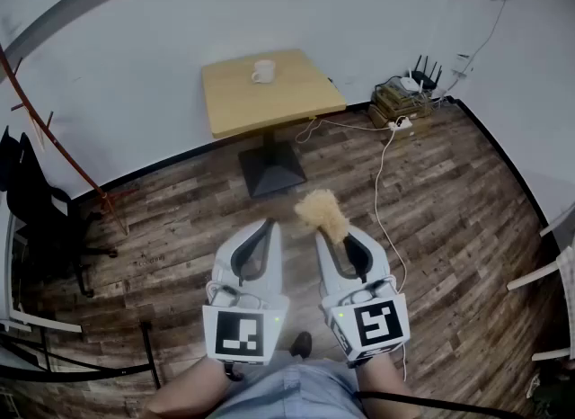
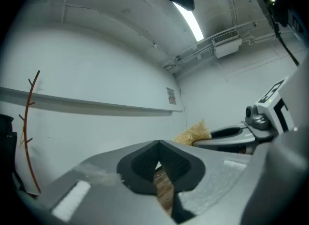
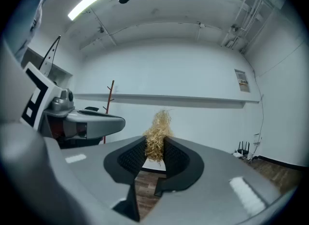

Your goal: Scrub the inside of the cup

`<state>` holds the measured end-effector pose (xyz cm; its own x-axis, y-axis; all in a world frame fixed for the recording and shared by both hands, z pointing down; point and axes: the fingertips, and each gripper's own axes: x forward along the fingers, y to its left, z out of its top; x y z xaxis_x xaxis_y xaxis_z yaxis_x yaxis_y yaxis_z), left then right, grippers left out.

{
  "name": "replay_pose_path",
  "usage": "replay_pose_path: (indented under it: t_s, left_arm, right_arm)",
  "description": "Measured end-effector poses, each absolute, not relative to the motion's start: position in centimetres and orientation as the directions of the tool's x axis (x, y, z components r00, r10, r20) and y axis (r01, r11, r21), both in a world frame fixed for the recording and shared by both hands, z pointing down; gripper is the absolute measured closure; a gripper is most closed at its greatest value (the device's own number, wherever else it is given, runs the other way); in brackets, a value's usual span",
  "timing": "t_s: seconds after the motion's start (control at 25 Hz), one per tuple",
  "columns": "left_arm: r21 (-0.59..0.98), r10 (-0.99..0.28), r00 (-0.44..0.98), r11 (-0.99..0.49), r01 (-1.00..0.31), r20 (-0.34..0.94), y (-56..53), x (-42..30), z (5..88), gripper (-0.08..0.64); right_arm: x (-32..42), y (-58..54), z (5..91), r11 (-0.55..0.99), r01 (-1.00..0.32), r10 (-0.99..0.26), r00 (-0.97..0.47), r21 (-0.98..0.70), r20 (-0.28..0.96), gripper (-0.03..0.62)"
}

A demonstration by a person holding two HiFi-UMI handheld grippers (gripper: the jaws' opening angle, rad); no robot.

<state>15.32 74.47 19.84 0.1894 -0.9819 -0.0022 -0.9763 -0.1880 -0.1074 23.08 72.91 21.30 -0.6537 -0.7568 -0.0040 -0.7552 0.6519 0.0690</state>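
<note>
Abreast, fwd: L hand-held gripper [image 1: 267, 225] clenched empty, R hand-held gripper [image 1: 334, 237] tight on scrubber [image 1: 322, 213].

Well ahead of the left tool [image 1: 267, 225], a bench [image 1: 283, 104] stands on plank floor [image 1: 431, 201] by a white wall [image 1: 135, 40]; chair [image 1: 36, 210] far left.

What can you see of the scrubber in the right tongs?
The scrubber is a tan, straw-like tuft of loose, frayed fibres. The right tongs are shut on its lower part; the bushy end sticks out past their tips. Nothing else touches it. It hangs in the air, well short of the cup.
</note>
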Motion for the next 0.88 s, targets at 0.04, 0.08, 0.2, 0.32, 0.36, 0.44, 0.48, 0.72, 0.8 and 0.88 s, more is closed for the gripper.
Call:
replay_pose_path:
  t_s: [0.04,0.08,0.2,0.32,0.36,0.44,0.48,0.72,0.8,0.88]
  left_arm:
    - [-0.107,-0.982,0.188,-0.187,-0.977,-0.004,74.3,15.6,19.8,0.540]
    - [-0.107,-0.982,0.187,-0.185,-0.977,-0.005,74.2,15.8,19.7,0.540]
    - [-0.115,-0.983,0.183,-0.181,-0.977,-0.008,73.6,16.5,19.8,0.540]
    - [-0.111,-0.984,0.176,-0.174,-0.979,-0.006,73.3,17.1,20.0,0.540]
    - [-0.109,-0.985,0.173,-0.171,-0.979,-0.003,73.2,17.3,20.1,0.540]
    - [-0.109,-0.986,0.166,-0.165,-0.980,0.000,73.1,17.6,20.3,0.540]
    - [-0.111,-0.987,0.162,-0.162,-0.981,0.001,73.1,17.7,20.4,0.540]
    - [-0.117,-0.988,0.147,-0.151,-0.982,0.041,72.1,17.6,21.9,0.540]
    - [-0.102,-0.988,0.142,-0.147,-0.984,0.059,71.4,17.1,22.5,0.540]
    - [-0.084,-0.988,0.137,-0.142,-0.986,0.067,70.1,16.3,22.9,0.540]
  right_arm:
    - [23.3,72.7,21.2,0.653,-0.754,-0.756,-0.654,0.069,-0.005,0.502]
    - [23.6,72.6,21.2,0.653,-0.754,-0.755,-0.655,0.070,-0.006,0.502]
    - [24.3,72.0,21.4,0.658,-0.751,-0.752,-0.659,0.065,-0.006,0.502]
    - [25.1,71.6,21.5,0.661,-0.750,-0.750,-0.662,0.038,-0.014,0.502]
    - [25.3,71.5,21.5,0.662,-0.750,-0.749,-0.662,0.022,-0.019,0.502]
    - [25.8,71.3,21.6,0.666,-0.746,-0.746,-0.665,-0.003,-0.025,0.499]
    - [25.9,71.3,21.7,0.669,-0.743,-0.743,-0.669,-0.008,-0.026,0.499]
    - [26.3,70.0,23.1,0.675,-0.736,-0.737,-0.676,-0.046,-0.005,0.497]
    - [26.1,69.1,23.4,0.672,-0.738,-0.739,-0.674,-0.053,0.005,0.497]
    - [25.8,67.9,23.6,0.667,-0.742,-0.743,-0.669,-0.062,0.016,0.497]
